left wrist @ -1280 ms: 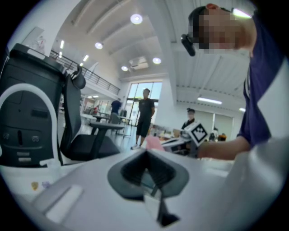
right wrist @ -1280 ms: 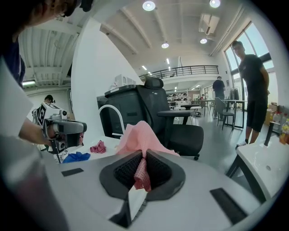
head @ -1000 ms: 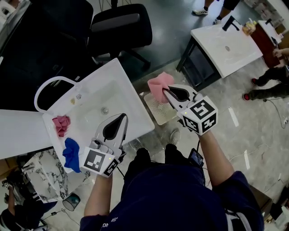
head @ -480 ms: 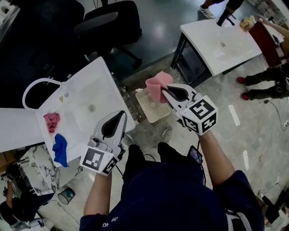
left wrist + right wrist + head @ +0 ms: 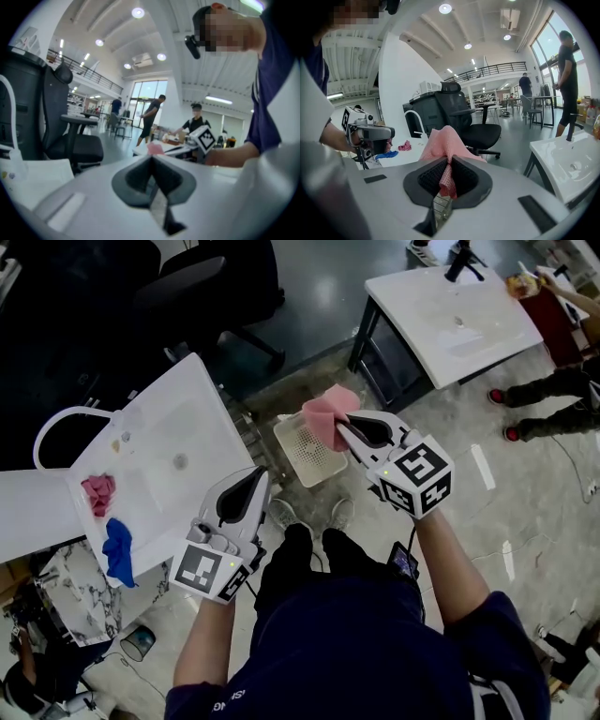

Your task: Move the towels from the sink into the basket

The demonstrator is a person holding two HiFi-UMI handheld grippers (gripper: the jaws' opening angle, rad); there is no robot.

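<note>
Right gripper (image 5: 339, 427): jaws nearly closed, pinching a fold of the pink towel (image 5: 326, 412). In the right gripper view the mesh cloth (image 5: 444, 140) stands up bunched out of the pads, with a tail hanging down between them. The key relation is that the basket (image 5: 302, 463) sits on the floor, directly beneath and slightly to the person's left of the towel. From the head view the cloth overlaps the basket's far right corner. The basket is turned cornerwise to the person, open side up, and looks empty. The right hand is plainly the nearer one; my guess is that a short carry leftward and down puts the towel over the opening. Left gripper (image 5: 257, 476): jaws together with nothing between them, pointing out over the floor between sink and basket. The sink (image 5: 178, 423) lies further left, with a dark pink towel (image 5: 97, 493) and a blue towel (image 5: 117, 552) near its left edge, well apart from both grippers. Writing: only the square black-and-white pattern on each marker cube (image 5: 417, 479). Some letters on the shirt sleeve are too small to read, and no brand is visible.
</note>
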